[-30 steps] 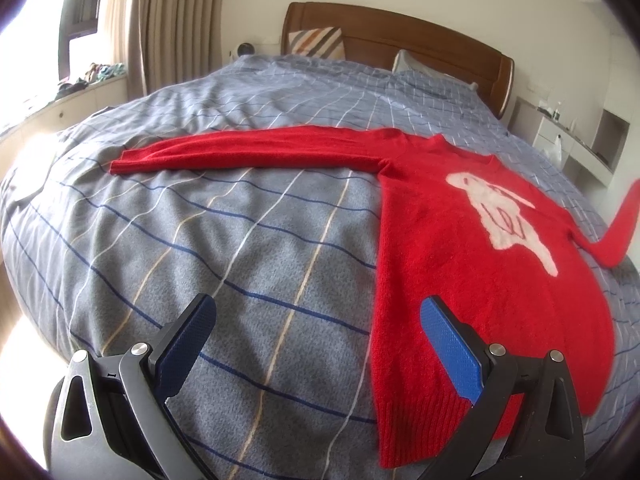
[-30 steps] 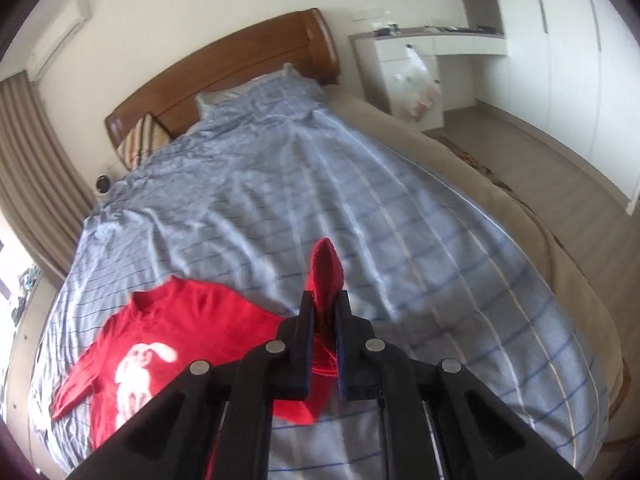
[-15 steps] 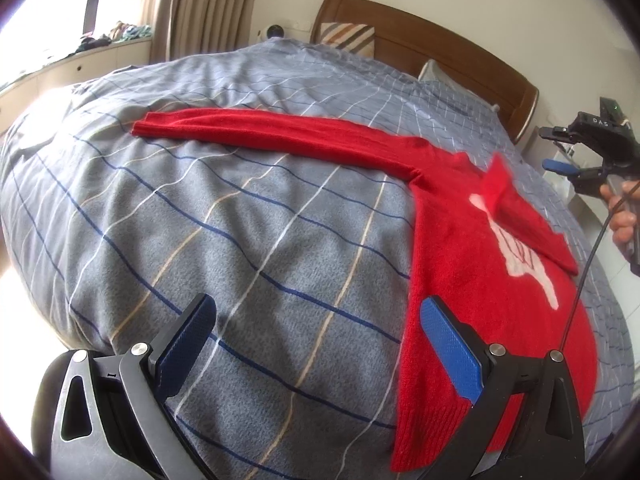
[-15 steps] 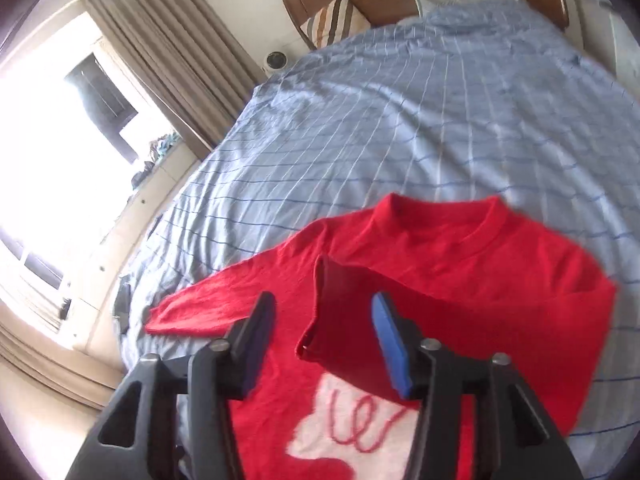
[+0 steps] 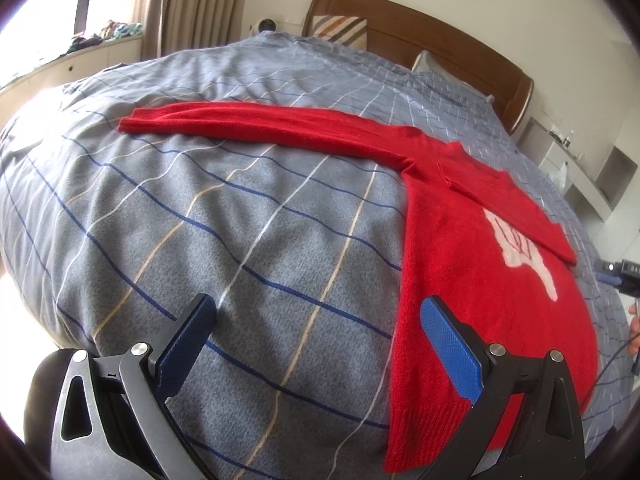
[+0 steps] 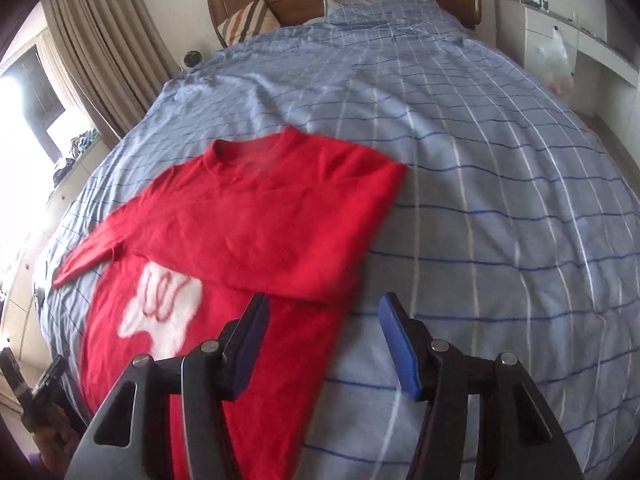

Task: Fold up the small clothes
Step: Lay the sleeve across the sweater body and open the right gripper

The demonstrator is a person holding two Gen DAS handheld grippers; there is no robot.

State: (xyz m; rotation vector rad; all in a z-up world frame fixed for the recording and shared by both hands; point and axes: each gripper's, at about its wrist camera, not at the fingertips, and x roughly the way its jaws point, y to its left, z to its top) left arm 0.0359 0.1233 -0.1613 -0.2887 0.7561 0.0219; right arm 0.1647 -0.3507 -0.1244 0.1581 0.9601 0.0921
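Note:
A red knit sweater (image 5: 472, 264) with a white animal print lies flat on the bed. One sleeve (image 5: 256, 124) stretches out to the left. The other sleeve (image 6: 256, 224) lies folded across the chest, above the white print (image 6: 160, 304). My left gripper (image 5: 316, 344) is open and empty, above the bedspread by the sweater's hem corner. My right gripper (image 6: 324, 340) is open and empty, just past the folded sleeve's shoulder edge. Part of it also shows at the right edge of the left wrist view (image 5: 618, 276).
The bed has a grey-blue checked cover (image 5: 200, 240) and a wooden headboard (image 5: 440, 48) with a striped cushion (image 6: 248, 20). White shelves and a desk (image 6: 560, 32) stand on one side. Curtains and a window ledge (image 5: 100, 40) are on the other side.
The right gripper carried the sleeve over the chest, opened and let it go, then drew back past the sweater's edge. The left gripper shifted slightly, still open.

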